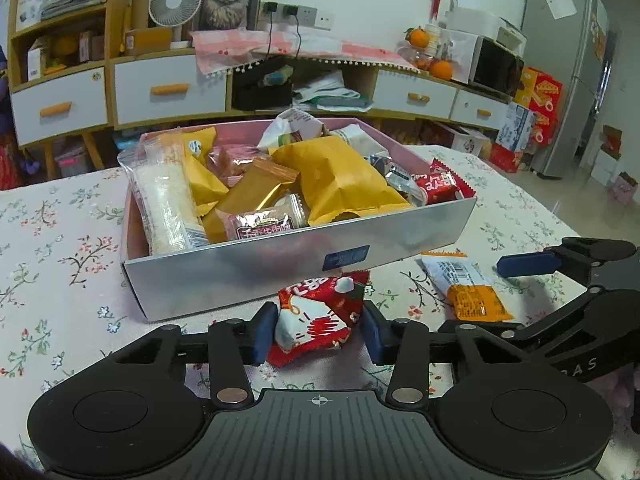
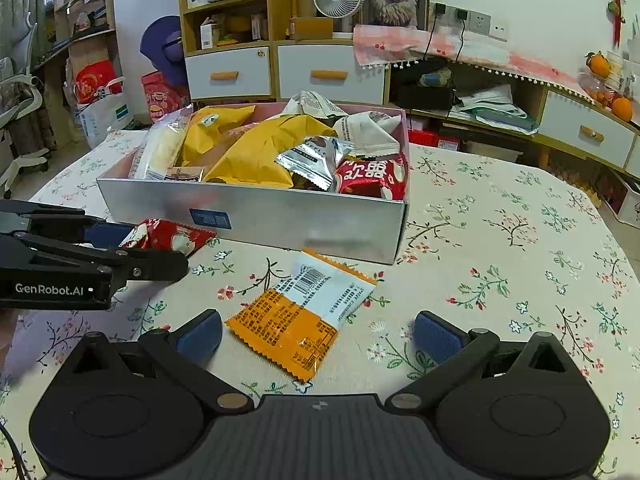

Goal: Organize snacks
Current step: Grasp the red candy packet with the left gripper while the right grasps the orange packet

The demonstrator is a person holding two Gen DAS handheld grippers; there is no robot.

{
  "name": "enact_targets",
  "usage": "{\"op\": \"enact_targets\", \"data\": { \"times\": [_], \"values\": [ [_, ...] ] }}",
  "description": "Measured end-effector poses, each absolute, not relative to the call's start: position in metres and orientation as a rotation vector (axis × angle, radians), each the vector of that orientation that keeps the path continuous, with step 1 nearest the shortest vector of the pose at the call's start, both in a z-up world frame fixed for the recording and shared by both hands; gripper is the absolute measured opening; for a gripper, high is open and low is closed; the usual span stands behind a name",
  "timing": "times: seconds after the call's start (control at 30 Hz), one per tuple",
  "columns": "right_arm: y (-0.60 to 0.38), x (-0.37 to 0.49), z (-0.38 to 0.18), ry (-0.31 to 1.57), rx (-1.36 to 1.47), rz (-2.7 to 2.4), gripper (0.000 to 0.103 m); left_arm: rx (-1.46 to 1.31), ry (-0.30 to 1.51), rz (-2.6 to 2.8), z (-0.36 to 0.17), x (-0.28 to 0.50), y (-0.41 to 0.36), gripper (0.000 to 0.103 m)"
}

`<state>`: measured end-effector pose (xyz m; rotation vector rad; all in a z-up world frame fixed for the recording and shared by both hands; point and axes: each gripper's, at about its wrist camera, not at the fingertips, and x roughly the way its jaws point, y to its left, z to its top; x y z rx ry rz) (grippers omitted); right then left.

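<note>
Covering the table, a floral cloth [image 2: 500, 240] lies before wooden drawer shelves [image 2: 280, 64]. The left gripper [image 1: 320, 330] pinches a red snack packet [image 1: 320, 312]; the right gripper [image 2: 318, 338], spread, flanks an orange-white flat wrapper [image 2: 304, 316] angled toward the silver box [image 2: 256, 216].

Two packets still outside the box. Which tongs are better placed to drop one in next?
Left. The left tongs already pinch the red packet beside the silver box. The right tongs are open around the orange-and-white packet, which lies flat, ungripped.

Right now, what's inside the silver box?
The silver box holds piled snack packets: yellow bags, a silver packet and a red packet. Lower layers and the bottom are covered.
</note>
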<state>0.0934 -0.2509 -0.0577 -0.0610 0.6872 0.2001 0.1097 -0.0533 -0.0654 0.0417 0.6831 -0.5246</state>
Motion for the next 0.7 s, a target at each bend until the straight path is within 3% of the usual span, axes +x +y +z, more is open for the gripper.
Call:
{"op": "enact_targets", "data": {
  "times": [0.2, 0.37, 0.43, 0.7],
  "values": [
    [-0.249, 0.094, -0.055, 0.679, -0.063, 0.213, 0.063, 0.037, 0.705, -0.516, -0.062, 0.108, -0.055, 0.036],
    [-0.247, 0.093, -0.052, 0.670, -0.062, 0.223, 0.033, 0.022, 0.726, -0.504, -0.059, 0.108, -0.055, 0.034],
    [-0.246, 0.093, -0.050, 0.670, -0.061, 0.224, 0.025, 0.020, 0.729, -0.502, -0.058, 0.108, -0.055, 0.034],
    [-0.248, 0.092, -0.046, 0.694, -0.056, 0.230, 0.019, 0.019, 0.755, -0.496, -0.048, 0.105, -0.055, 0.033]
  ]
}}
